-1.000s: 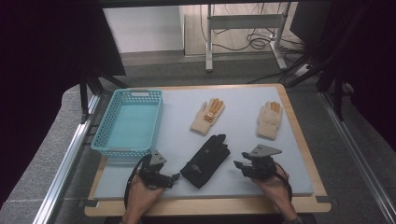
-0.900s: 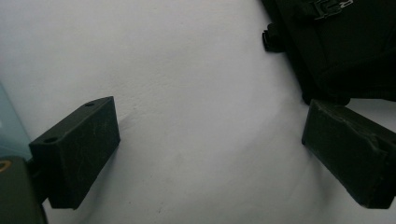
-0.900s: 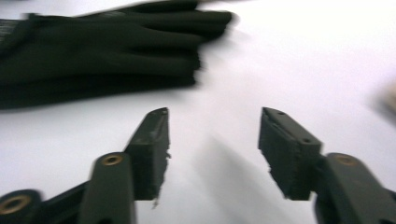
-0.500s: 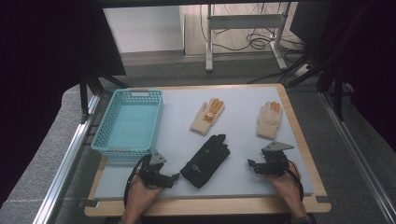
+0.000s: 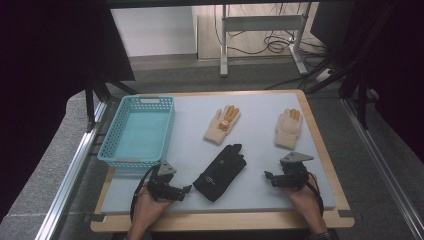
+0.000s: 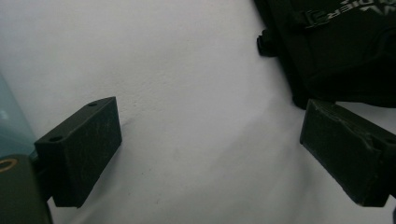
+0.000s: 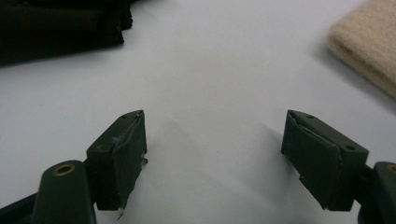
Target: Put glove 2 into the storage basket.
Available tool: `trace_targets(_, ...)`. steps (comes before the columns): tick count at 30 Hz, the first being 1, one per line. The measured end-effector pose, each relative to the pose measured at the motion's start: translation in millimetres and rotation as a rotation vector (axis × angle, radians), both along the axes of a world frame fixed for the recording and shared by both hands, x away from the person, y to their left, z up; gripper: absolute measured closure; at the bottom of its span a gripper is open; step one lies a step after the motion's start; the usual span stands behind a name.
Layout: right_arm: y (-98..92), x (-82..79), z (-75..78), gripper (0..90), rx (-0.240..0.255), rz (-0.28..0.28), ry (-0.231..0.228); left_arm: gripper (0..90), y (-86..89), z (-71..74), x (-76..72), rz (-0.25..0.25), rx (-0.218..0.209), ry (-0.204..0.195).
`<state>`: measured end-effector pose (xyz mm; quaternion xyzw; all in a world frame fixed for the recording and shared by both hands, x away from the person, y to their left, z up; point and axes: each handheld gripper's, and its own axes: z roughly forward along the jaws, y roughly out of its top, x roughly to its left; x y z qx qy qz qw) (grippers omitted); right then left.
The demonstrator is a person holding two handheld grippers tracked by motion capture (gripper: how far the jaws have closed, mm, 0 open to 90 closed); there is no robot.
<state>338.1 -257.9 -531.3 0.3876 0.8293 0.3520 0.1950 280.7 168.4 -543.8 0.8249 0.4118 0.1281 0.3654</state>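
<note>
A black glove (image 5: 220, 172) lies flat near the front middle of the pale mat. It shows again as the black glove (image 6: 336, 46) and as the black glove (image 7: 56, 28). Two beige gloves with orange fingers lie farther back, one in the middle (image 5: 222, 125) and one on the right (image 5: 289, 128); the cuff of the right beige glove (image 7: 369, 51) is visible too. My left gripper (image 5: 184, 190) (image 6: 210, 126) rests open just left of the black glove, apart from it. My right gripper (image 5: 269, 177) (image 7: 215, 130) sits to its right; its jaws have just been opening and nothing is between them.
A light blue plastic basket (image 5: 137, 132) stands at the back left of the mat, its wall (image 6: 9, 126) close beside my left gripper. The mat (image 5: 260, 105) lies on a wooden board with metal rails along both sides.
My right hand has drawn to the right, away from the black glove, and its jaws stand wider. The left hand and the gloves have stayed in place.
</note>
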Motion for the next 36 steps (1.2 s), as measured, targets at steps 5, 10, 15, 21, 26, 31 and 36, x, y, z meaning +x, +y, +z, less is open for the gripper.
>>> trace_targets(5,0.0,0.0,0.0,21.5,0.000,0.000,0.000,5.8,-1.0,10.1,-4.1,-0.011,-0.030,-0.013)
trace_targets(10,-0.1,-0.1,0.0,21.5,0.000,-0.001,0.000,5.3,-18.0,24.1,-2.6,-0.059,-0.061,-0.012)
trace_targets(15,-0.1,-0.2,0.0,21.5,0.000,-0.001,0.000,2.7,-42.3,39.6,6.2,-0.086,-0.062,-0.003)
trace_targets(21,-0.1,-0.2,0.0,21.5,0.000,-0.001,0.000,0.1,-82.8,48.7,18.3,-0.144,-0.021,0.007)
trace_targets(26,-0.1,-0.2,0.0,21.5,0.000,-0.001,-0.001,0.0,-109.5,42.2,29.7,-0.138,0.042,0.014)
trace_targets(31,-0.1,-0.2,0.0,21.5,0.000,-0.001,0.000,0.0,-125.6,31.6,37.5,-0.120,0.062,0.031)
trace_targets(36,-0.2,-0.2,0.0,21.5,0.000,-0.001,-0.001,0.0,-132.8,20.1,42.3,-0.085,0.098,0.040)
